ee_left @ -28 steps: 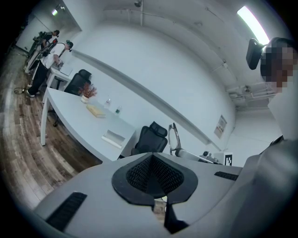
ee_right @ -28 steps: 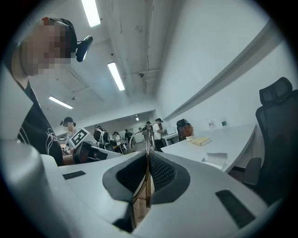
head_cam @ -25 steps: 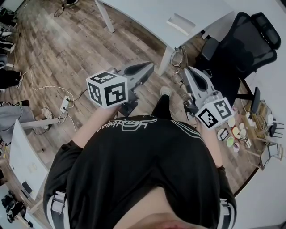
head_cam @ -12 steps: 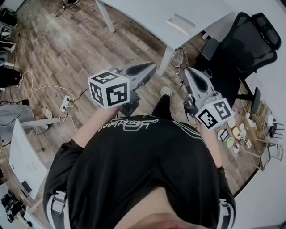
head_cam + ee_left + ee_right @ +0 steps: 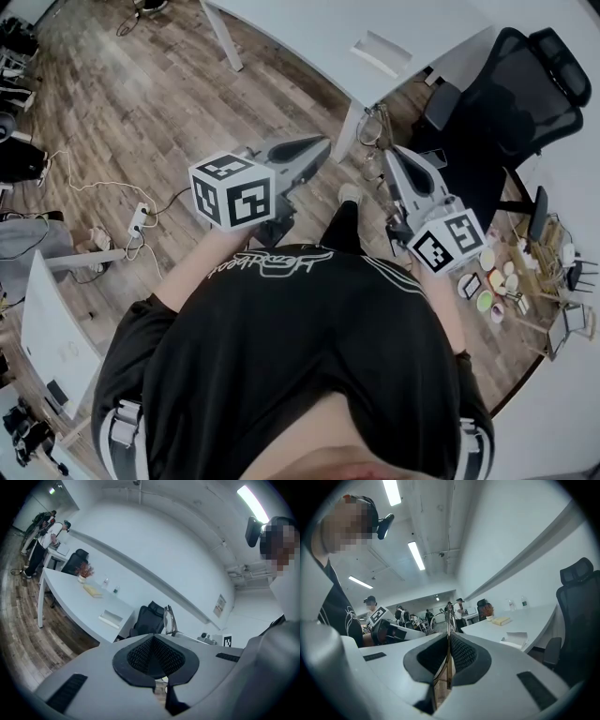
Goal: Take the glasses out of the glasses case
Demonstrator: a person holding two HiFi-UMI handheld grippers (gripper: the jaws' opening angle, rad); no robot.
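Glasses (image 5: 373,141) stood at 11 o'clock of our right gripper (image 5: 394,157), which pinched one temple, just beside the white desk (image 5: 309,37) edge, above open wood floor (image 5: 141,103). Our left gripper (image 5: 317,150) was clenched and empty.

The person holds both grippers out in front of the chest, with the bare left forearm (image 5: 192,272) and right forearm (image 5: 447,305) reaching forward. The left gripper (image 5: 322,147) points forward and a little to the right. Its jaws are pressed together and nothing is between them. The right gripper (image 5: 392,152) points forward and a little to the left, with its tip near the left one. Its jaws are closed on a thin side arm of the glasses (image 5: 374,127).
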